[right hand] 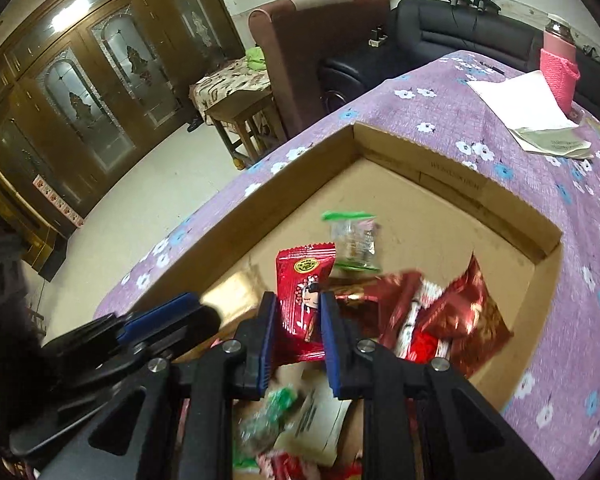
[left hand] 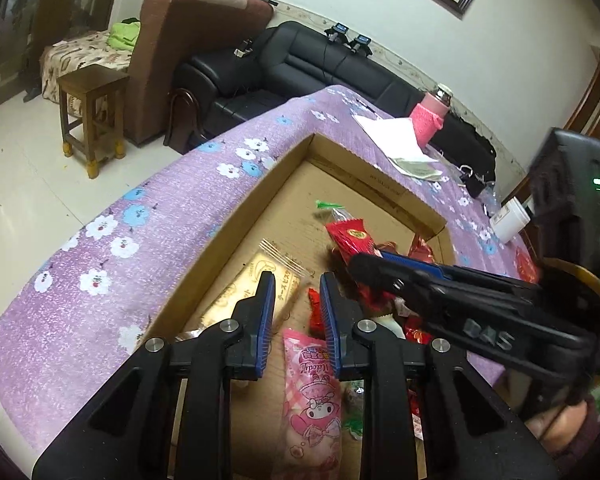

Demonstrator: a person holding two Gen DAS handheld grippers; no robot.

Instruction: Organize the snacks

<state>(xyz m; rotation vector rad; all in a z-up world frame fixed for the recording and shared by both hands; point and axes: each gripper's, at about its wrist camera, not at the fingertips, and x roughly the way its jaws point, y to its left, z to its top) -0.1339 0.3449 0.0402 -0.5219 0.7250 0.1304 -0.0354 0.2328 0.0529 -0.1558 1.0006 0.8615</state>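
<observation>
While many snacks already lie inside the cardboard box (right hand: 452,178) on the purple counter (left hand: 100,264), looks like much sorting is left. Packed loosely so far, in a messy heap at the near end, with the far end of the box floor bare.

Left gripper (left hand: 298,296) hangs low over the box, jaws apart, gripping nothing. Right under it, a pink snack pack (left hand: 314,404) and, a bit to the left, a gold cracker pack (left hand: 256,280).

Right gripper (right hand: 298,314) also hangs with jaws apart and nothing held, just above a red nut pack (right hand: 304,280). Beside that, a small clear pack with green edges (right hand: 352,240) and shiny red bags (right hand: 468,312).

Cannot tell which pack comes next. Probably still need to lay the packs neat, side by side.
</observation>
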